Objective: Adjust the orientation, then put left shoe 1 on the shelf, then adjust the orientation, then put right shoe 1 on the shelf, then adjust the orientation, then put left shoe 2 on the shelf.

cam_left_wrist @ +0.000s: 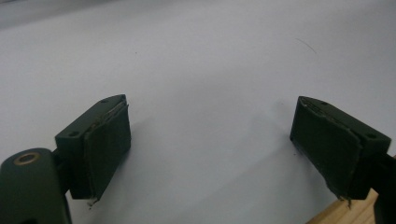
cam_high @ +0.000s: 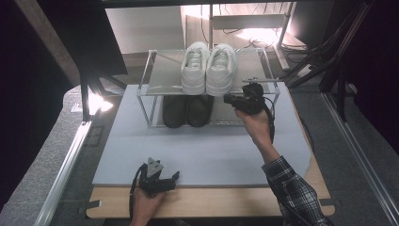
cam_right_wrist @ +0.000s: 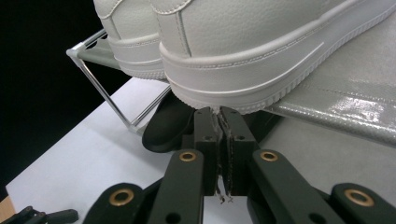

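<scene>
A two-tier shoe rack of thin metal rods with grey shelf sheets [cam_high: 160,75] stands at the far side of the pale grey mat [cam_high: 202,150] that covers the wooden table [cam_high: 211,202]. On its upper shelf a pair of white leather sneakers [cam_high: 208,68] sits side by side, heels toward the near edge; on the lower shelf, right under them, rests a pair of black shoes [cam_high: 187,110], also side by side. Both pairs look squared up and housed, so the stowing seems largely done, and what may be left is a last nudge or simply backing away. The right gripper [cam_right_wrist: 219,122] is held at the rack's near right, its jaws drawn together with nothing between them, the tips just beneath the heel edge of the right-hand white sneaker [cam_right_wrist: 261,56]; whether they touch the sole is hard to tell from this close angle. The left gripper [cam_left_wrist: 210,140] lies low at the near left of the mat, well apart from the rack, its jaws spread wide over bare mat and holding nothing.
</scene>
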Demonstrator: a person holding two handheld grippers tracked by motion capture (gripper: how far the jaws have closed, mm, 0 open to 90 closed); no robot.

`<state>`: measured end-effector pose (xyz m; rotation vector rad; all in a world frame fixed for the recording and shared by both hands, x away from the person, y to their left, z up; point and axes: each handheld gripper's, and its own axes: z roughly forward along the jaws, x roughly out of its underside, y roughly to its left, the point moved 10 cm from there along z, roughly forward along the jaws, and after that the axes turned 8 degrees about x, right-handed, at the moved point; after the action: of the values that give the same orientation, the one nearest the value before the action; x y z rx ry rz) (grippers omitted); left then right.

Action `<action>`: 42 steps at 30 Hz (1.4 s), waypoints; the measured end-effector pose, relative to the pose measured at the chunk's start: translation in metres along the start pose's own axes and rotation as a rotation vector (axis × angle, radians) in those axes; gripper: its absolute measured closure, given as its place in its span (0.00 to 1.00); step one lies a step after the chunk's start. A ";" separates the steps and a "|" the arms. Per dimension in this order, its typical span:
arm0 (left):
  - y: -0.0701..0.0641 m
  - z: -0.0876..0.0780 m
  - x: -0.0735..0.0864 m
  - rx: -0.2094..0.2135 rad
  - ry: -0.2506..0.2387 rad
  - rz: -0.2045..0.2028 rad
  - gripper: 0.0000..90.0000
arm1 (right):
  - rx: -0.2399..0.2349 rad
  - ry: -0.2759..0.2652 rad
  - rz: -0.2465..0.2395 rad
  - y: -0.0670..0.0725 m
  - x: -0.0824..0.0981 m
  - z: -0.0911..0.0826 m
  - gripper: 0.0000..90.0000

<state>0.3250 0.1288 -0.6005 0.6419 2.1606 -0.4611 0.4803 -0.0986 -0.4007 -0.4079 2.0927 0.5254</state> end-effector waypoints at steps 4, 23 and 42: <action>0.000 0.000 0.000 0.000 0.000 0.000 0.13 | -0.004 0.003 -0.008 0.000 0.001 -0.003 0.92; 0.000 0.000 0.000 -0.001 0.003 0.001 0.13 | 0.031 -0.002 -0.177 -0.002 0.014 -0.023 0.54; 0.000 0.000 0.000 0.000 0.001 0.000 0.13 | 0.069 0.022 -0.267 -0.008 0.031 -0.043 0.45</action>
<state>0.3248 0.1288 -0.6004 0.6415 2.1618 -0.4607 0.4374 -0.1298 -0.4075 -0.6435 2.0299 0.2925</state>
